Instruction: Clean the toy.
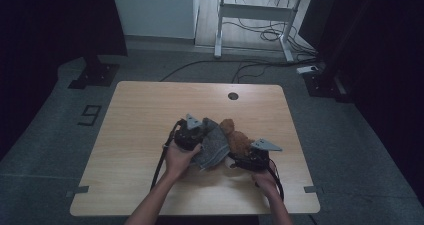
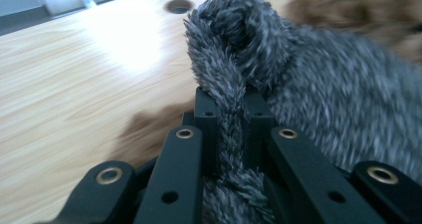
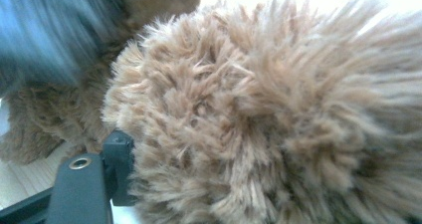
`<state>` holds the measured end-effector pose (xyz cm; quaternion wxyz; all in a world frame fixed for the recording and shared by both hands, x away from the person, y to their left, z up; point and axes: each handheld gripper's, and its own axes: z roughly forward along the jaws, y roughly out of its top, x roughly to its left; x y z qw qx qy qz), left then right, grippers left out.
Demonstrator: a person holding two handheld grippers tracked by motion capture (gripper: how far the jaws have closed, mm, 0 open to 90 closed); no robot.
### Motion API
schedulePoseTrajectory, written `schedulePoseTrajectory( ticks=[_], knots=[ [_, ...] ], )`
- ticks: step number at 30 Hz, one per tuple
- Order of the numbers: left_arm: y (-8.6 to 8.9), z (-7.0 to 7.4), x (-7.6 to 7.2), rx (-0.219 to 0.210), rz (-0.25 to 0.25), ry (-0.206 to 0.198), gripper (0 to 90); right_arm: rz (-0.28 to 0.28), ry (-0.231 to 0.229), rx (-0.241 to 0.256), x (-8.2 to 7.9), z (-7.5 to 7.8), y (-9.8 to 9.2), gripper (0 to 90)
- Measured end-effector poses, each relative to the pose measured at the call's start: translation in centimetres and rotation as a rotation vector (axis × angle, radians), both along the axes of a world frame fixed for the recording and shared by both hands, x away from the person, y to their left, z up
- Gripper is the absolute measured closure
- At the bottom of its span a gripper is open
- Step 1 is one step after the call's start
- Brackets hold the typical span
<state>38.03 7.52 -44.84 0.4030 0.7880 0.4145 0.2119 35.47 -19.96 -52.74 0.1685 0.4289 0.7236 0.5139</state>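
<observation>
Grey floor with loose cables surrounds a pale wooden worktop, and a white desk frame stands behind it. Near the middle of the worktop lies a brown plush toy with a grey fuzzy cloth draped against its left side. The person's forearms come in from the near edge and angle toward each other, so both tools meet at the toy. The left hand wraps the back of the left gripper, which points forward and to the right into the cloth. In the left gripper view its fingers are clenched on a raised fold of the cloth, the fuzzy ridge squeezed between them, with the worktop's round cable hole beyond. The right hand holds the right gripper low, aimed left and forward at the toy's near side, just beside the cloth's lower edge. In the right gripper view the brown fur of the toy presses right up to the lens; one of the fingers touches the fur at lower left, the other is hidden, so I cannot tell whether they are grasping it.
</observation>
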Motion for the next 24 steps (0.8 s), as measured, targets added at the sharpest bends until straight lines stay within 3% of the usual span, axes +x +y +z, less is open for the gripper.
schedulePoseTrajectory(
  ticks=[5, 8, 11, 17, 20, 24],
  knots=[
    [3.7, -0.9, 0.0, -0.012, 0.069, 0.037, 81.0, 0.002, 0.001, 0.005, 0.0, 0.0, 0.0, 26.7],
    [4.8, -1.6, -0.2, -0.003, 0.087, 0.053, 81.1, 0.002, 0.001, 0.01, 0.0, 0.0, 0.0, 26.5],
    [5.4, -1.8, -0.2, -0.023, 0.094, 0.071, 81.1, 0.002, 0.0, 0.013, 0.0, 0.0, 0.0, 26.3],
    [4.2, 0.1, -0.7, -0.028, 0.064, 0.038, 81.3, -0.003, 0.004, 0.022, 0.0, -0.1, -0.1, 26.2],
    [2.7, 1.6, -1.2, -0.053, 0.011, 0.018, 81.1, -0.004, 0.004, 0.024, 0.1, -0.1, -0.1, 26.0],
    [-0.6, 3.1, -1.9, -0.058, -0.08, -0.006, 81.1, -0.01, 0.001, 0.022, 0.0, -0.1, 0.0, 26.0]
  ],
)
